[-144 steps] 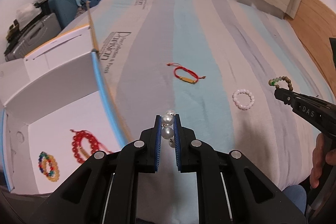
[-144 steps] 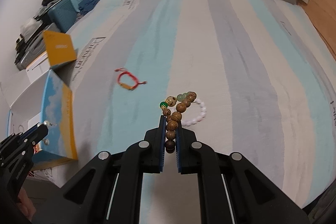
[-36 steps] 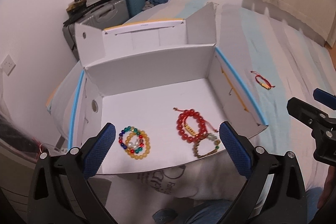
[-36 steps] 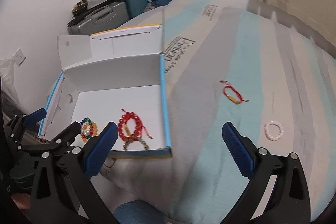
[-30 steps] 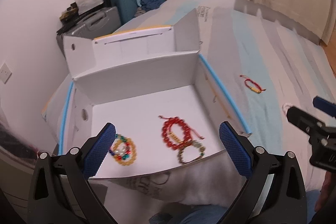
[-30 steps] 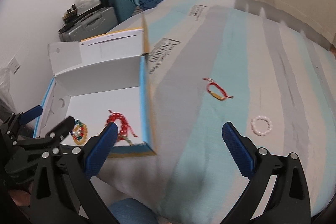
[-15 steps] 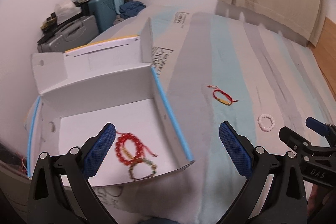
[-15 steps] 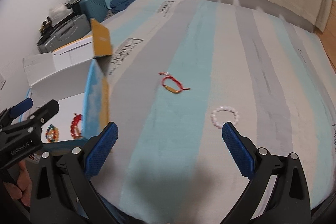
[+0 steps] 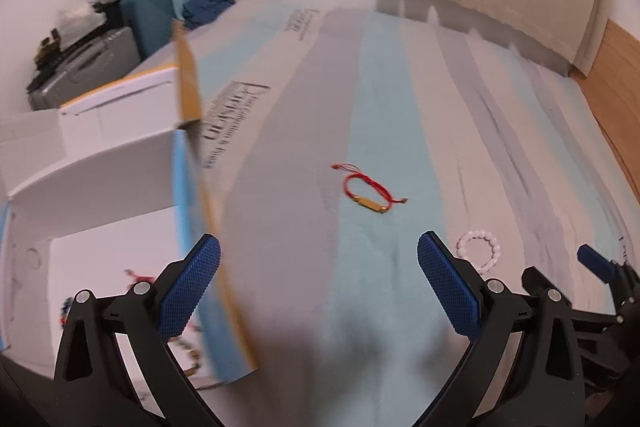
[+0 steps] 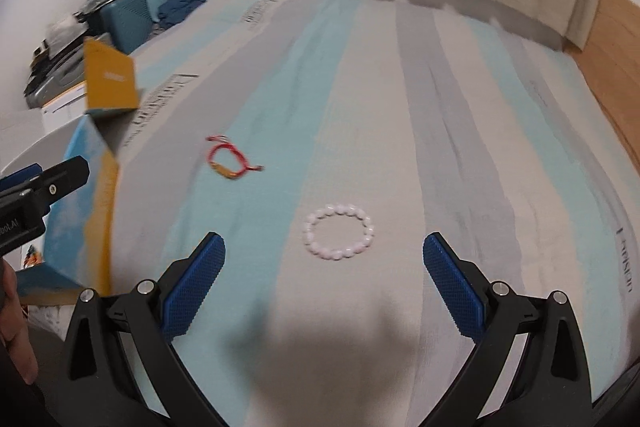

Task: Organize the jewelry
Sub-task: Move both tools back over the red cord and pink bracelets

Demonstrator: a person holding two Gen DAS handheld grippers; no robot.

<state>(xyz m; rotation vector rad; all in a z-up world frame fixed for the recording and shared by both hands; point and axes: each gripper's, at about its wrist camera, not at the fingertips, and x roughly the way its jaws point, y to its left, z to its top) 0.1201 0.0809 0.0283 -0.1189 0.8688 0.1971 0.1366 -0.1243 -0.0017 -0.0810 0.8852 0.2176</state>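
The red cord bracelet with a flat gold bar (image 9: 370,191) lies flat on the striped pale blue, grey and white bedsheet (image 10: 460,147), its bar running diagonally and its loose cord ends trailing from either side. Near it, towards the cameras, lies the round pale pink bead bracelet (image 10: 339,231). The open white cardboard box with blue and yellow outer faces (image 9: 100,187) sits left of the cord bracelet, well apart. The left gripper (image 9: 318,287) and right gripper (image 10: 324,283) hover with jaws spread wide, holding nothing.
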